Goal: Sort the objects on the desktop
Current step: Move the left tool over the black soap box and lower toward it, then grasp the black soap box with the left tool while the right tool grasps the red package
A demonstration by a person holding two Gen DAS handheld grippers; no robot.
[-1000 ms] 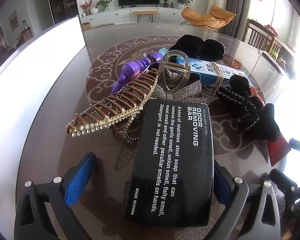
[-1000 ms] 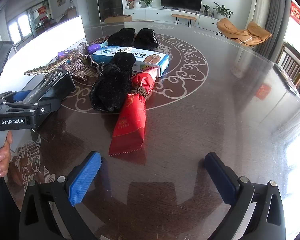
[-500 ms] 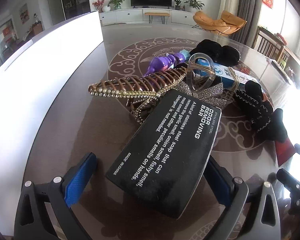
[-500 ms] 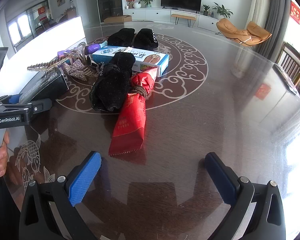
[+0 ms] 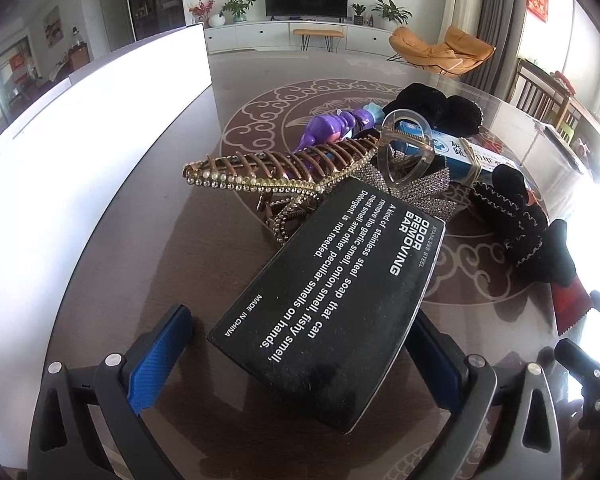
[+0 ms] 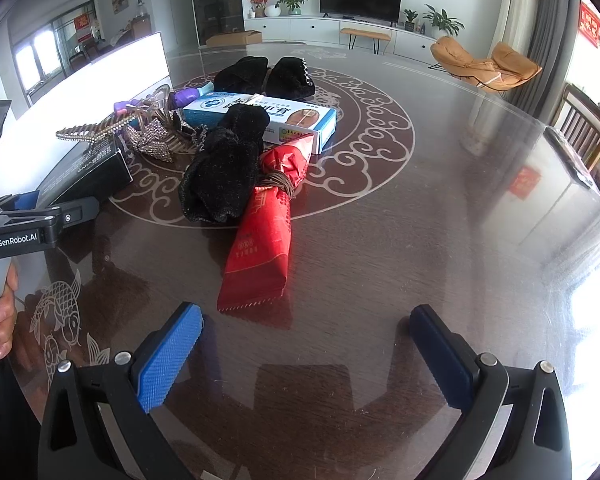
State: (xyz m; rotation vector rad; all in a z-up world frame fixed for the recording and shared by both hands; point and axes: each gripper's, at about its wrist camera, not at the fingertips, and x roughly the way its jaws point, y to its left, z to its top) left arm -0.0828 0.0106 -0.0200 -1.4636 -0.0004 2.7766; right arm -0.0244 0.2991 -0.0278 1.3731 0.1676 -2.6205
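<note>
holding the black box [image 5: 332, 312] skewed across your left gripper [image 5: 296, 344], apparently still gripped, with its long axis pointing up-right toward the pile; your right gripper [image 6: 304, 344] stays spread wide and empty.

Right gripper [image 6: 304, 344]: bare worktop [image 6: 440, 216] is lying open between and ahead-right of its fingers; red packet [image 6: 262, 240] is sitting just ahead-left. Left gripper [image 5: 296, 344]: black box [image 5: 332, 300] is filling the gap between its fingers, hair clip [image 5: 276, 168] is crowding just beyond, and white panel [image 5: 80, 152] is walling off the left side.
</note>
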